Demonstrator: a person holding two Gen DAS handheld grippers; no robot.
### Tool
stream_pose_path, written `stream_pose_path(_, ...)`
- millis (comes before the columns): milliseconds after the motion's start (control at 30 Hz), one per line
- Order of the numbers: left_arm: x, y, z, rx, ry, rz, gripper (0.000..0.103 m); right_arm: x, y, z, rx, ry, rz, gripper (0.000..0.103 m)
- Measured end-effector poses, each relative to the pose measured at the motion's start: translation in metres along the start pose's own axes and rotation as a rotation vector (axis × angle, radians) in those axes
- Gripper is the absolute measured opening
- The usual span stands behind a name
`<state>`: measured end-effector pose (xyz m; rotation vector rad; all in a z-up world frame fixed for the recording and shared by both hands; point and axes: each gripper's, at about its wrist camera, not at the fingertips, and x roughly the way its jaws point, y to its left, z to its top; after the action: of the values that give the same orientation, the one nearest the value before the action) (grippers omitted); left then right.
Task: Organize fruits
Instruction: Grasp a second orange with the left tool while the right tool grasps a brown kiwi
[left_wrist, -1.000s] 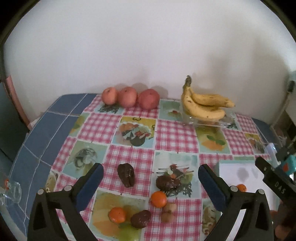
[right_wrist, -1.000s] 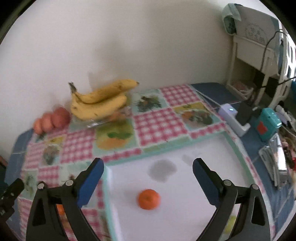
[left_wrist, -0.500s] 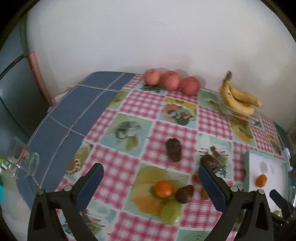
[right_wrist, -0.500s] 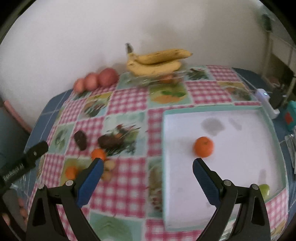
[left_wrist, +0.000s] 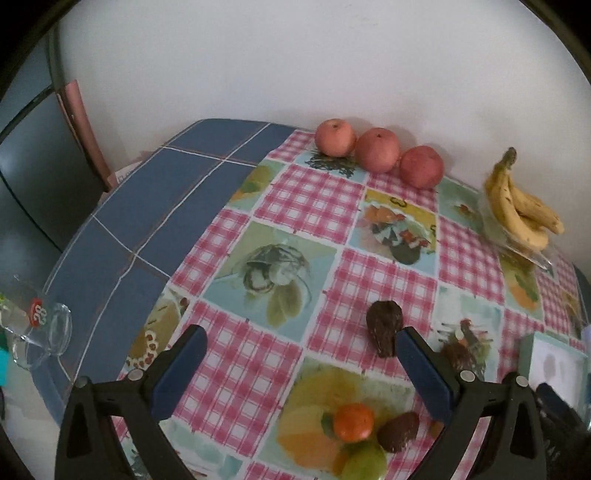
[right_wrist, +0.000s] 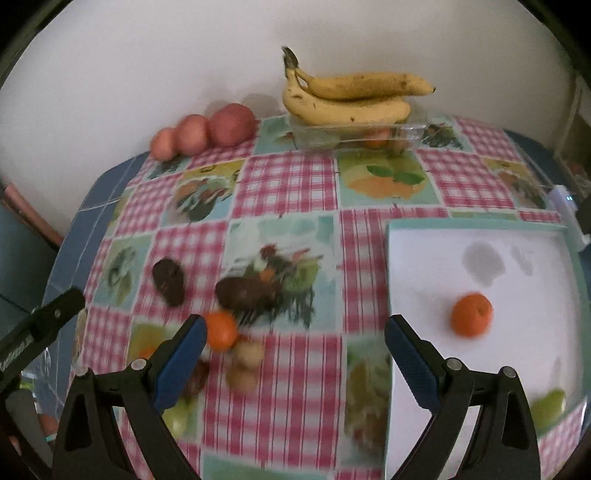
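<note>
My left gripper (left_wrist: 301, 363) is open and empty above the checked tablecloth. Just ahead of it lie an orange mandarin (left_wrist: 352, 422), a dark brown fruit (left_wrist: 399, 430), a green fruit (left_wrist: 364, 463) and another dark fruit (left_wrist: 384, 326). My right gripper (right_wrist: 295, 354) is open and empty, over the cloth left of the white tray (right_wrist: 413, 243). The tray holds a mandarin (right_wrist: 471, 314) and a green fruit (right_wrist: 548, 408). On the cloth, the right wrist view shows a mandarin (right_wrist: 221, 329), two dark fruits (right_wrist: 169, 281) (right_wrist: 243, 293) and small tan fruits (right_wrist: 245, 365).
Three red apples (left_wrist: 378, 149) line the wall at the back. Bananas (right_wrist: 347, 98) rest on a clear container (right_wrist: 354, 134). A drinking glass (left_wrist: 44, 328) lies at the table's left edge. A white device (right_wrist: 567, 210) sits past the tray on the right.
Both grippers have swung left. The left view now shows the table's left edge and the glass; the right view has left the tray and now covers the loose fruits.
</note>
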<state>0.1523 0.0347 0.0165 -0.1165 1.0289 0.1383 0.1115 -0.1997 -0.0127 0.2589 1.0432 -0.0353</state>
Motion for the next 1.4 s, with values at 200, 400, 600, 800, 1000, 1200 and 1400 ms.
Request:
stream_pose_path(200, -0.001, 0.007, -0.025, -0.040, 0.087, -0.104, 0.103, 0.000, -0.005, -0.003, 0.021, 0.020, 0.007, 0.097)
stream_pose_path(400, 0.009, -0.001, -0.044, -0.039, 0.183, -0.154, 0.097, -0.011, 0.007, -0.035, 0.009, 0.073, 0.054, 0.096)
stream_pose_path(600, 0.042, -0.006, -0.057, -0.046, 0.297, -0.152, 0.082, 0.005, 0.024, -0.053, -0.046, 0.153, 0.055, 0.082)
stream_pose_path(800, 0.060, -0.010, -0.065, -0.054, 0.365, -0.166, 0.075, 0.028, 0.024, -0.057, -0.060, 0.223, 0.046, 0.072)
stream_pose_path(1000, 0.063, -0.027, -0.070, 0.028, 0.357, -0.103, 0.062, 0.041, 0.031, -0.060, -0.097, 0.241, 0.031, 0.072)
stream_pose_path(1200, 0.063, -0.029, -0.066, 0.037, 0.352, -0.111, 0.038, 0.046, 0.045, -0.062, -0.178, 0.215, -0.037, 0.067)
stream_pose_path(1400, 0.062, -0.028, -0.067, 0.043, 0.350, -0.107, 0.037, 0.049, 0.046, -0.055, -0.195, 0.183, -0.059, 0.043)
